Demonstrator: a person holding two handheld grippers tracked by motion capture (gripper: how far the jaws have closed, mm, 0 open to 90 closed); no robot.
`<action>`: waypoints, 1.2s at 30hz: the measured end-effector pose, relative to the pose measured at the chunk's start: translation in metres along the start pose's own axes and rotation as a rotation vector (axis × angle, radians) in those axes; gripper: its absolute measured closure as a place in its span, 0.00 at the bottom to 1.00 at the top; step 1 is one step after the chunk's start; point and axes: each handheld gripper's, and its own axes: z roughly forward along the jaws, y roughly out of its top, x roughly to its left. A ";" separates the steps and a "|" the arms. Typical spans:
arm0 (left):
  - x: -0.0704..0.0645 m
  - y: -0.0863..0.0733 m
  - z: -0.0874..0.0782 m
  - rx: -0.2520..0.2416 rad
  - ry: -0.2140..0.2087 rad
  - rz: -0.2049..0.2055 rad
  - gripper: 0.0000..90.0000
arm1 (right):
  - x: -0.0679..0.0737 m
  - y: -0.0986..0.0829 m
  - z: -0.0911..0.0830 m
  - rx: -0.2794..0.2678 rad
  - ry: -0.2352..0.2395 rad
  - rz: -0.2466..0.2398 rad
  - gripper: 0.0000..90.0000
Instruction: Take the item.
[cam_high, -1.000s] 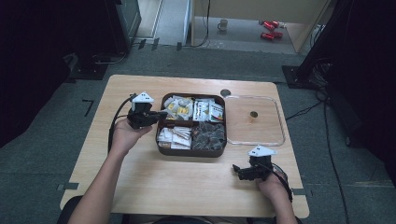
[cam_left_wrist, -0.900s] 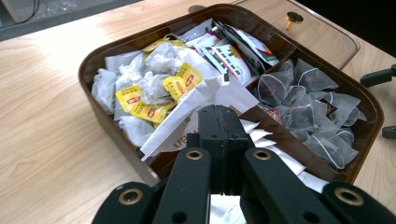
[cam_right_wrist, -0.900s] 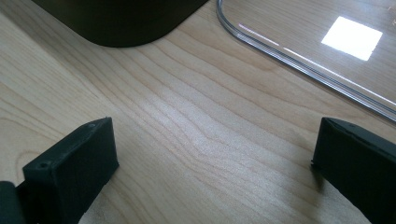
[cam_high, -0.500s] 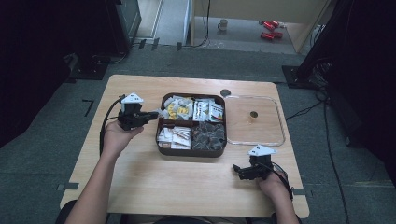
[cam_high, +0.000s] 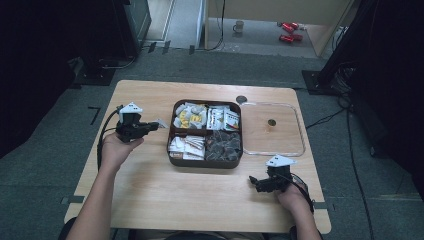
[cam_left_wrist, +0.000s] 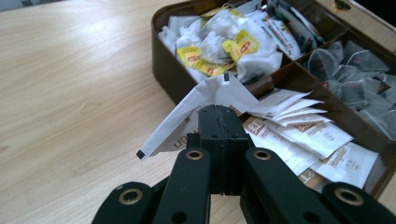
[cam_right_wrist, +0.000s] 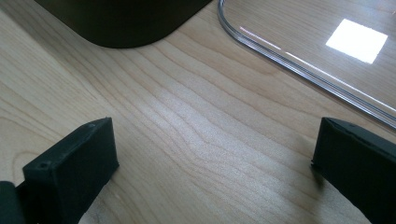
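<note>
Pinching a white paper sachet (cam_left_wrist: 201, 109) by one edge, the left hand-held gripper (cam_high: 150, 125) holds it over the pale wooden surface (cam_high: 150, 185), just left of the dark brown four-compartment box (cam_high: 205, 161). Thin grip: the sachet could slip or tear. Right hand-held gripper (cam_high: 255, 183) rests with jaws wide, empty, near the clear plastic lid (cam_high: 298, 150).

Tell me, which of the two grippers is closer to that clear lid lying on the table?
The right. The right gripper sits on the table just in front of the clear lid's near edge. The left gripper, pinching a white packet, is on the far side of the brown box.
</note>
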 end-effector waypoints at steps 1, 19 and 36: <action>0.002 -0.002 0.001 0.002 0.000 -0.002 1.00 | 0.000 0.000 0.000 0.000 -0.001 0.001 0.00; 0.026 -0.021 0.025 0.081 0.034 -0.048 1.00 | -0.001 0.000 0.000 0.000 0.006 -0.005 0.00; 0.036 -0.029 0.049 0.126 0.045 -0.075 1.00 | -0.001 -0.003 -0.003 0.001 0.007 -0.005 0.00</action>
